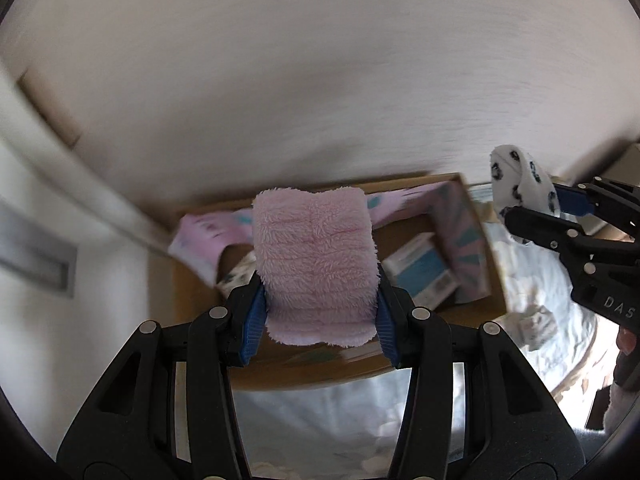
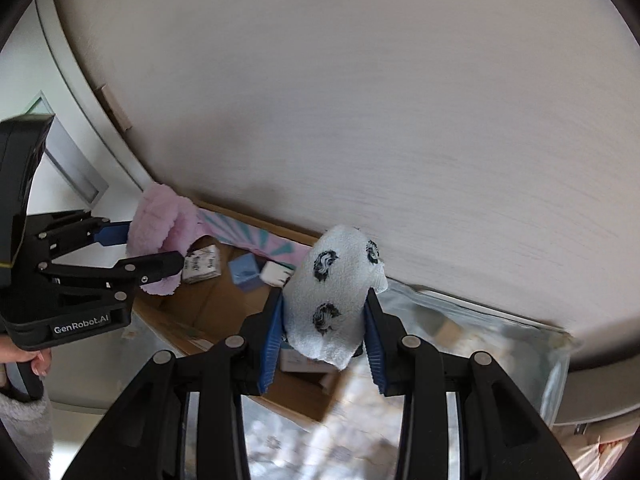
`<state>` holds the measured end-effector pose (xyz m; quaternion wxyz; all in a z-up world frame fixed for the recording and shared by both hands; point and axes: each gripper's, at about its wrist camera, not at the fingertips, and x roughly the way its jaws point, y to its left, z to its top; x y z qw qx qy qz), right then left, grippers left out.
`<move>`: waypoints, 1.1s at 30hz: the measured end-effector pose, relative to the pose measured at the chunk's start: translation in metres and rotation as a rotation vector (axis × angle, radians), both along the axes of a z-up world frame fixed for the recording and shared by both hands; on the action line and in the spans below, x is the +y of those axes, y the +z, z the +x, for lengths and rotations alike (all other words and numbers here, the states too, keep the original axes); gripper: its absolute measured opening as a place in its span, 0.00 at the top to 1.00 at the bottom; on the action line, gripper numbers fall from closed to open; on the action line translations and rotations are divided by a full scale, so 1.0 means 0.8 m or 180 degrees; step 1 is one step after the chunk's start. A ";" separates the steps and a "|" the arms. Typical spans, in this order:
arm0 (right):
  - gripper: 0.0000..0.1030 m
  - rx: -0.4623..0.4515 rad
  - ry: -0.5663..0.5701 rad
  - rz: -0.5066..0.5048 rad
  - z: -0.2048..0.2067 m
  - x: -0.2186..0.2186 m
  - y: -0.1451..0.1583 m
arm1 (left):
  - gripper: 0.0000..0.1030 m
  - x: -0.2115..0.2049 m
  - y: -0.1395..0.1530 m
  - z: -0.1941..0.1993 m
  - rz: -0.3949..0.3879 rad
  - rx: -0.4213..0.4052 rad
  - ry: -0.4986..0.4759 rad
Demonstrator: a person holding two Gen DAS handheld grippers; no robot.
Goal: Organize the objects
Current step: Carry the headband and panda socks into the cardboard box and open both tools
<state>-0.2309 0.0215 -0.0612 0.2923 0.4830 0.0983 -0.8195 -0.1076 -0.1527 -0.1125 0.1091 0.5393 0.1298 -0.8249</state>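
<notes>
My left gripper (image 1: 320,320) is shut on a folded pink fluffy cloth (image 1: 316,264), held in the air over an open cardboard box (image 1: 200,304). In the right wrist view that same pink fluffy cloth (image 2: 160,236) and the left gripper (image 2: 152,252) appear at the left. My right gripper (image 2: 324,344) is shut on a rolled white cloth with black markings (image 2: 332,300), above the box's right end. The left wrist view shows this white cloth (image 1: 520,184) at the right, pinched in the right gripper (image 1: 532,208).
The cardboard box (image 2: 192,304) holds small cartons, a blue one (image 2: 246,270) among them, and has pink and teal patterned flaps (image 1: 464,240). A silvery bag (image 2: 500,340) lies to its right. A pale wall panel (image 2: 360,100) rises behind. A hand (image 2: 36,360) grips the left tool.
</notes>
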 end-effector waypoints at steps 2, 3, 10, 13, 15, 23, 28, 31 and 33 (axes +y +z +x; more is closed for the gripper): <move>0.66 -0.0036 0.0032 0.0007 -0.002 -0.018 -0.009 | 0.58 -0.015 -0.017 0.011 0.0013 -0.0024 0.0090; 0.66 -0.0055 0.0044 0.0013 -0.003 -0.027 -0.013 | 0.58 -0.020 -0.024 0.015 0.0007 -0.0029 0.0121; 0.66 -0.0163 0.0017 0.0107 -0.001 -0.073 -0.038 | 0.58 -0.060 -0.065 0.036 0.0093 -0.0044 0.0308; 0.66 -0.0233 -0.0031 0.0129 -0.001 -0.078 -0.052 | 0.58 -0.069 -0.078 0.038 0.0126 -0.0048 0.0327; 0.66 -0.0274 -0.0062 0.0160 -0.001 -0.079 -0.062 | 0.58 -0.074 -0.089 0.037 0.0170 -0.0061 0.0308; 0.66 -0.0377 -0.0133 0.0201 0.002 -0.080 -0.077 | 0.58 -0.080 -0.107 0.029 0.0204 -0.0085 0.0207; 0.66 -0.0385 -0.0150 0.0210 0.000 -0.084 -0.080 | 0.58 -0.082 -0.110 0.024 0.0174 -0.0094 0.0157; 0.66 -0.0382 -0.0144 0.0224 -0.001 -0.089 -0.083 | 0.58 -0.084 -0.110 0.021 0.0160 -0.0086 0.0133; 0.66 -0.0391 -0.0135 0.0232 0.000 -0.090 -0.082 | 0.58 -0.085 -0.109 0.020 0.0139 -0.0078 0.0121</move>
